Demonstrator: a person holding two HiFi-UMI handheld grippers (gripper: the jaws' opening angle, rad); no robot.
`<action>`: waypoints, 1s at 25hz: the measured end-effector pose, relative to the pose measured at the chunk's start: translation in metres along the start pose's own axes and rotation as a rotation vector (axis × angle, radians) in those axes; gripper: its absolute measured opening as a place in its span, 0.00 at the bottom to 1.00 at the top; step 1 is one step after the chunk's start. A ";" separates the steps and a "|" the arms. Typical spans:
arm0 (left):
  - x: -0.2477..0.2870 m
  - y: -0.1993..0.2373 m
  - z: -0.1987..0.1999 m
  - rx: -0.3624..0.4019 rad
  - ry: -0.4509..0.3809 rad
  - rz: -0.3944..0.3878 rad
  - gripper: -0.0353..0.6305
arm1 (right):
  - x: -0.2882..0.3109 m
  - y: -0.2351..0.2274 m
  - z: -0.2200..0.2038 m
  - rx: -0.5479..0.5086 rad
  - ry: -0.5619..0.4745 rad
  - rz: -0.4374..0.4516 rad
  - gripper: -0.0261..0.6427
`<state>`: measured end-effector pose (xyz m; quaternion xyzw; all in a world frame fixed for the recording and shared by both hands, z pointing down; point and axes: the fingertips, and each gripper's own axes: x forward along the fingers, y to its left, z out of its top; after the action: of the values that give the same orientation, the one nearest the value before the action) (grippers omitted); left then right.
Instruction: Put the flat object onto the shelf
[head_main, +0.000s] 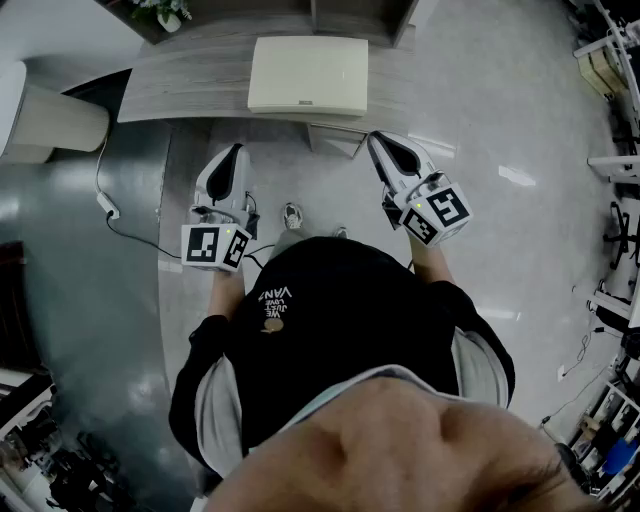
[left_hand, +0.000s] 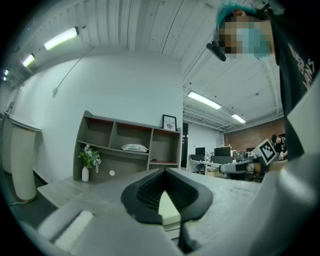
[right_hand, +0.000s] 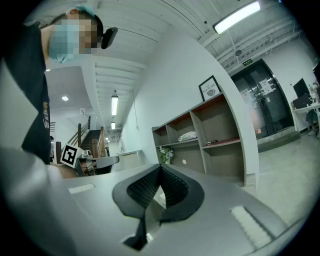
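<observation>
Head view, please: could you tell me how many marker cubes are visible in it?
2. The left marker cube sits at the rear of the left gripper, and the right marker cube sits at the rear of the right gripper. None appears hidden.

**A:** What sort of place is this, do you think?

**B:** An office with an open work area, I would say. In the left gripper view, at the middle right, there are desks with monitors before a brick wall. Long strip lights hang on the ceiling.

**A:** And the shelf?

**B:** It is open and wooden, with a framed picture on top and a vase of flowers at its lower left.

**A:** Anything else?

**B:** The head view shows a polished grey floor and, at the right edge, racks with equipment. In the right gripper view there is a staircase at the left and a glass door at the upper right.
</observation>
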<state>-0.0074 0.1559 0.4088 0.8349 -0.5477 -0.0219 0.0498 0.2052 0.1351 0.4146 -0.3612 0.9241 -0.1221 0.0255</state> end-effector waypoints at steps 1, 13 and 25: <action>0.001 0.003 0.000 -0.001 0.001 -0.002 0.06 | 0.002 -0.001 -0.001 -0.001 0.003 -0.005 0.04; 0.015 0.042 -0.006 -0.050 0.009 -0.018 0.06 | 0.028 -0.008 0.004 0.091 -0.043 -0.059 0.04; 0.033 0.107 -0.020 -0.102 0.092 -0.070 0.18 | 0.079 -0.014 -0.014 0.176 -0.019 -0.175 0.37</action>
<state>-0.0895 0.0845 0.4407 0.8501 -0.5135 -0.0131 0.1165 0.1547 0.0745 0.4347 -0.4379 0.8746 -0.2008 0.0552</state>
